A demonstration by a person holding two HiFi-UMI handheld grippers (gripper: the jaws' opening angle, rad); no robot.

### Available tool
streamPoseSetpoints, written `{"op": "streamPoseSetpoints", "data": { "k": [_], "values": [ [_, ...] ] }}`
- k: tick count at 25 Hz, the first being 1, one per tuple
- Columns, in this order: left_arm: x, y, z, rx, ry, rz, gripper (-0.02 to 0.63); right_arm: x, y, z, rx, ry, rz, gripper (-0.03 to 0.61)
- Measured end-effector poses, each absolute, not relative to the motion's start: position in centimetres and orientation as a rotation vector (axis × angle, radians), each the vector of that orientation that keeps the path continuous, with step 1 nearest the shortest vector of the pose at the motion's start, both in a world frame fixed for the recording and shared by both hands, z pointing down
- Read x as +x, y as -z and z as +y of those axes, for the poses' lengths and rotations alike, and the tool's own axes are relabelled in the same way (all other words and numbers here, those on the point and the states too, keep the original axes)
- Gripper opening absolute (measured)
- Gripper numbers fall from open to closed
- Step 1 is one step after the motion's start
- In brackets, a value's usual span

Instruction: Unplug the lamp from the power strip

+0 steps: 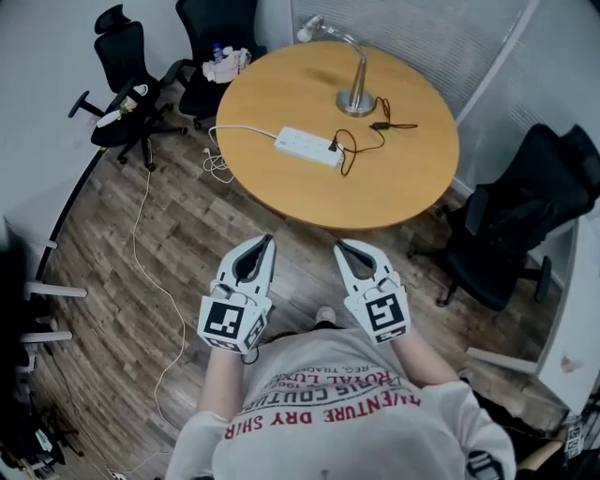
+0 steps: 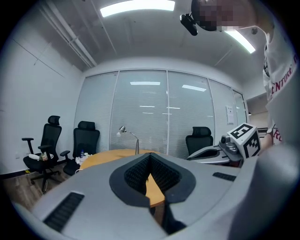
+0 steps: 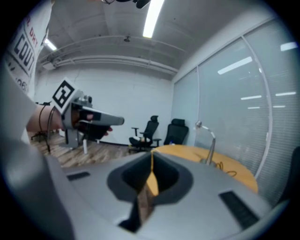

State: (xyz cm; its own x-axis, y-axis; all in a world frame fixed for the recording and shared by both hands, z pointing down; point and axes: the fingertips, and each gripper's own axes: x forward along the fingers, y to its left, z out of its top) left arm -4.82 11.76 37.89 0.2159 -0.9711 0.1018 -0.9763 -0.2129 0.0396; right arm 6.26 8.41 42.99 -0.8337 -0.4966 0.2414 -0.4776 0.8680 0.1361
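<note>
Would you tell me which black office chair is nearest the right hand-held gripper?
The chair to the right of the round table; the other two stand at its far left.

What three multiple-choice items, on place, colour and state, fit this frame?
1. On the table, the lamp stands: A beyond the power strip from the person; B between strip and person; C on the strip.
2. The power strip is: A black; B white; C red.
3. The left gripper and right gripper jaws are: A wide open; B shut, empty; C shut on the lamp.
Answers: 1 A, the head view shows its base past the strip; 2 B, its casing is white against the wood; 3 B, both gripper views show jaws together with nothing between.
</note>
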Motion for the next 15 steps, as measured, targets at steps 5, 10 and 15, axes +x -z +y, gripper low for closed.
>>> {"op": "streamPoseSetpoints", "data": {
  "k": [5,10,15],
  "values": [
    [-4.0,-38.8,6.9,2.393,-0.101,-1.856,0.028,6.4,-43.8,3.6,0.739,0.078,-2.753,0.029],
    [-5.3,-39.8,2.6,2.398,-0.096,-1.808,0.028,5.6,-44.7,-0.1,0.784,0.049,-2.717,0.029],
    [-7.2,-40.2,-3.5,2.458,-0.079,-1.711,0.028,3.8,-45.3,-5.2,0.870,0.029,-2.675,0.029]
  ]
}}
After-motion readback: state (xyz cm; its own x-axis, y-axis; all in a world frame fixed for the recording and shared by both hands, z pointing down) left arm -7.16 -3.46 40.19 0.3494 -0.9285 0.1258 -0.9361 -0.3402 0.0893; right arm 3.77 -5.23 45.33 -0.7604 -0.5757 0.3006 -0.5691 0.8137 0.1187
